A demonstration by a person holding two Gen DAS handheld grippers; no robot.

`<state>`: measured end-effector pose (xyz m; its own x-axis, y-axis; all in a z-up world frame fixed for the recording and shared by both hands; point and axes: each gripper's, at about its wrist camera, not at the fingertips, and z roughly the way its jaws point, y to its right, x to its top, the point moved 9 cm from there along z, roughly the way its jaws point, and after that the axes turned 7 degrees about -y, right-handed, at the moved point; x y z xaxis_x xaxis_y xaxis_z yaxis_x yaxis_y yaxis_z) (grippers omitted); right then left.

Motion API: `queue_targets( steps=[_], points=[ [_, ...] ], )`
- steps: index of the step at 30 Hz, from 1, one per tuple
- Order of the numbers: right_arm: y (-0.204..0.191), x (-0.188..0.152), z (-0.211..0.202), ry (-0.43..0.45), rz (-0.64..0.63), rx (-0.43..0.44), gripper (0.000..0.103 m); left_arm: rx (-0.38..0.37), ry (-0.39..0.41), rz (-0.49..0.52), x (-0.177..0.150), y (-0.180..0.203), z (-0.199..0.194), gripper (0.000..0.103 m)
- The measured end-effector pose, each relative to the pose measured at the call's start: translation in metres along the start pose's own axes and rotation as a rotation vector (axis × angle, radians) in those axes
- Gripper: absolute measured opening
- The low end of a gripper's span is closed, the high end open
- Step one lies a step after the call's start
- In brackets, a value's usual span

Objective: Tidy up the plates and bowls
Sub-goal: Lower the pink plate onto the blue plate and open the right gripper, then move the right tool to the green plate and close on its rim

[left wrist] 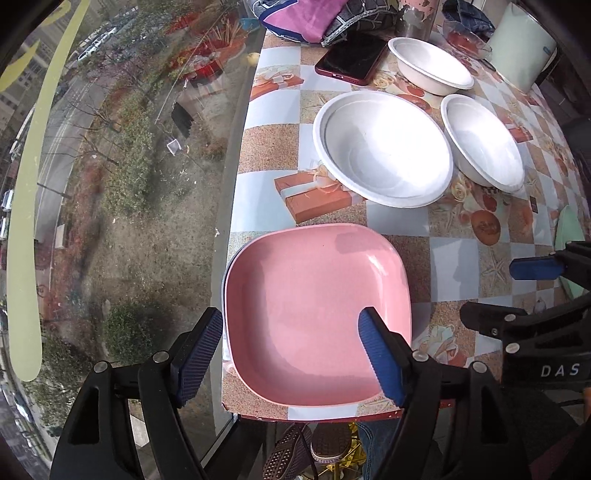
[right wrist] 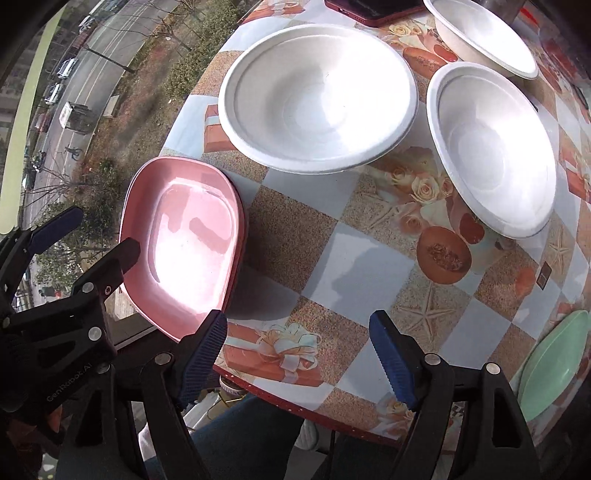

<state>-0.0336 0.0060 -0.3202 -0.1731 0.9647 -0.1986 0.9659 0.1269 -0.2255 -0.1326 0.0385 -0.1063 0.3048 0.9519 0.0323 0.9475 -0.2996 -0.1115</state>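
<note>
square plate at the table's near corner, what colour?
Pink, glossy: the square plate shows best in the left wrist view.

Bare bench (right wrist: 354,266) is left under the right gripper (right wrist: 297,354); ahead it's blocked by two white bowls (right wrist: 317,99).

We see a red phone (left wrist: 351,61) lying flat at the table's far end, purple cloth (left wrist: 295,16) bunched beside it. The patterned tablecloth (right wrist: 354,273) shows gift boxes and roses. Through the window (left wrist: 122,184), a street far below.
</note>
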Motion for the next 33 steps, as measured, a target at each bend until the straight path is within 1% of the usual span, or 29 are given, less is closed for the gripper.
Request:
queue_targets(
  steps=[4,8,9,10,17,19,21,22,26,29,30,31,33],
  points=[
    [0.064,-0.032,-0.005,0.011,0.139,0.017,0.080,-0.003,-0.028,0.095,-0.009,0.024,0.000,0.079],
    [0.120,-0.066,-0.014,0.031,0.260,0.031,0.080,-0.012,-0.031,0.190,-0.011,0.050,-0.005,0.079],
    [0.140,-0.078,-0.015,0.034,0.296,0.035,0.080,-0.018,-0.030,0.213,-0.010,0.056,-0.007,0.079],
    [0.159,-0.089,-0.016,0.037,0.333,0.041,0.080,-0.023,-0.027,0.242,-0.005,0.065,-0.007,0.079],
    [0.256,-0.167,-0.025,0.069,0.598,0.082,0.080,-0.045,0.010,0.473,0.011,0.140,-0.026,0.079],
    [0.286,-0.182,-0.029,0.074,0.674,0.104,0.080,-0.051,0.019,0.535,0.015,0.161,-0.030,0.079],
    [0.314,-0.201,-0.032,0.079,0.747,0.117,0.080,-0.056,0.022,0.594,0.026,0.181,-0.028,0.079],
    [0.323,-0.205,-0.034,0.080,0.786,0.120,0.080,-0.060,0.023,0.619,0.027,0.191,-0.030,0.079],
    [0.372,-0.250,-0.027,0.077,0.906,0.133,0.080,-0.073,0.009,0.703,0.031,0.226,-0.026,0.079],
    [0.408,-0.272,-0.020,0.061,0.982,0.156,0.080,-0.073,-0.006,0.750,0.034,0.247,-0.019,0.079],
    [0.416,-0.280,-0.017,0.056,1.001,0.163,0.080,-0.074,-0.011,0.761,0.034,0.254,-0.018,0.079],
    [0.414,-0.278,-0.011,0.050,1.020,0.166,0.080,-0.076,-0.018,0.769,0.035,0.260,-0.016,0.079],
    [0.432,-0.292,-0.010,0.044,1.045,0.169,0.080,-0.080,-0.028,0.781,0.039,0.272,-0.014,0.079]
  ],
)
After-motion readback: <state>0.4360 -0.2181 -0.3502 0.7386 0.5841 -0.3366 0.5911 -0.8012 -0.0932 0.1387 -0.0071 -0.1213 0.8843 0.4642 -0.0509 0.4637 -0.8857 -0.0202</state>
